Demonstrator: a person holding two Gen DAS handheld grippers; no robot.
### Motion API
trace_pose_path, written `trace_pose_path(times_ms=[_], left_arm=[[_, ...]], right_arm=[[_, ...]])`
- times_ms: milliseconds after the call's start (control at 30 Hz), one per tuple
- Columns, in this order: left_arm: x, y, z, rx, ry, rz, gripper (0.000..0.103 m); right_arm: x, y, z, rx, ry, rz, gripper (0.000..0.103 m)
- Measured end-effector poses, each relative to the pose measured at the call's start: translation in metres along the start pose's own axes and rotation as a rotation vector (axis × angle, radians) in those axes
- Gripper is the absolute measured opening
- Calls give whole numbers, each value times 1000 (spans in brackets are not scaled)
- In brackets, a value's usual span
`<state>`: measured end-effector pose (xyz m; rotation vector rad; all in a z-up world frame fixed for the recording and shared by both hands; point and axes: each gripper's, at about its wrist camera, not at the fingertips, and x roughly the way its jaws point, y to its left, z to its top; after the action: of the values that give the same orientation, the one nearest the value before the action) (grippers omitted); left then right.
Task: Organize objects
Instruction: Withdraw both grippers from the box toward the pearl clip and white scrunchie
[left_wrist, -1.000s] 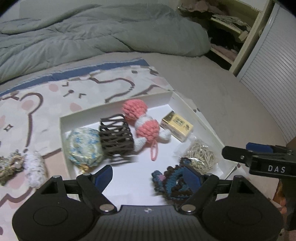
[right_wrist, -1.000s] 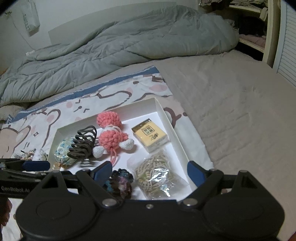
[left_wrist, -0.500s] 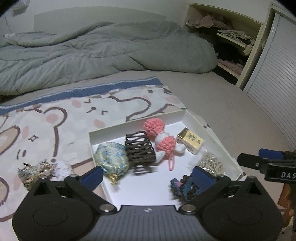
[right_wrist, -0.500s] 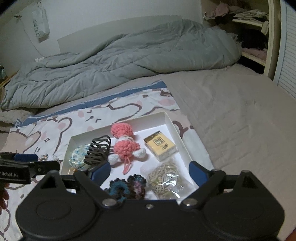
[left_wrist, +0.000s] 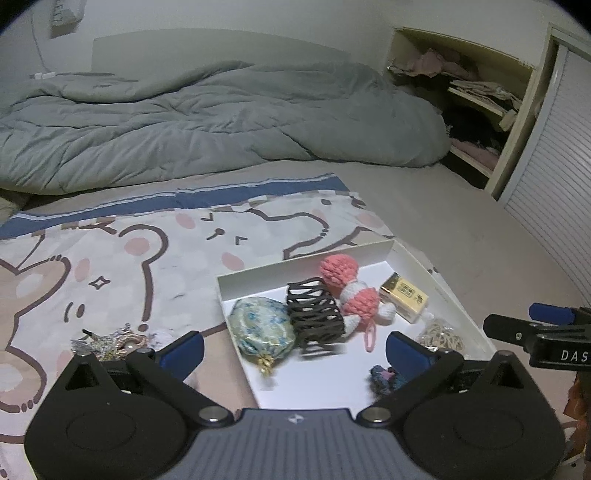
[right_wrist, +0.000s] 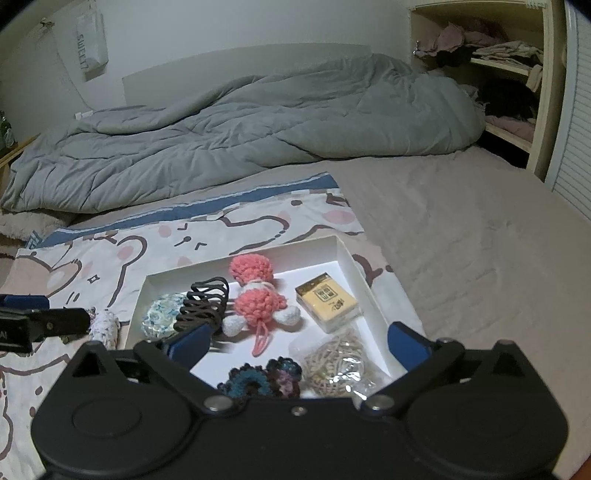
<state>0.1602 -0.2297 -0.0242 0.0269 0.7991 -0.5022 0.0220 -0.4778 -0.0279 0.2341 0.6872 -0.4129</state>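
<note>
A shallow white box (left_wrist: 306, 262) (right_wrist: 240, 260) lies on a bear-print blanket. It holds a blue floral pouch (left_wrist: 264, 330) (right_wrist: 162, 319), a dark brown hair claw (left_wrist: 314, 314) (right_wrist: 203, 304), a pink crochet toy (left_wrist: 347, 288) (right_wrist: 256, 291), a yellow box (left_wrist: 404, 301) (right_wrist: 327, 304), a bag of rubber bands (left_wrist: 439, 334) (right_wrist: 336, 360) and a dark crochet scrunchie (left_wrist: 384, 378) (right_wrist: 264, 378). My left gripper (left_wrist: 293, 352) is open and empty, above the box's near left corner. My right gripper (right_wrist: 295, 343) is open and empty above the box's near edge.
Outside the box to its left lie a gold tasselled trinket (left_wrist: 107, 341) and a white crochet piece (right_wrist: 105, 326). A grey duvet (left_wrist: 203, 122) is piled at the back. Open shelves (left_wrist: 476, 96) and a slatted door (left_wrist: 554, 206) stand at the right.
Both grippers have pulled back and up from the box, so more of the bed shows. The left gripper has shifted left and opened wider. The things in the box have not moved.
</note>
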Motion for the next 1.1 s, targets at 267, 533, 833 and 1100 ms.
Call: trace_pose_path(times_ms=[267,533,833,1100], left_arm=[[-7,33,-1,-7,0,46,103],[-20,77,0,-40,-14,112,103],[-32,121,-3,-72,-20,176,103],[-41,157,-10,-113,-23,216,103]], right_arm=[[9,28,6,-21,-2,27,103],[24,65,13,-55,7,70,103],[40,109,19,-86,15,128,103],[53,150,22,-118,25,180,103]])
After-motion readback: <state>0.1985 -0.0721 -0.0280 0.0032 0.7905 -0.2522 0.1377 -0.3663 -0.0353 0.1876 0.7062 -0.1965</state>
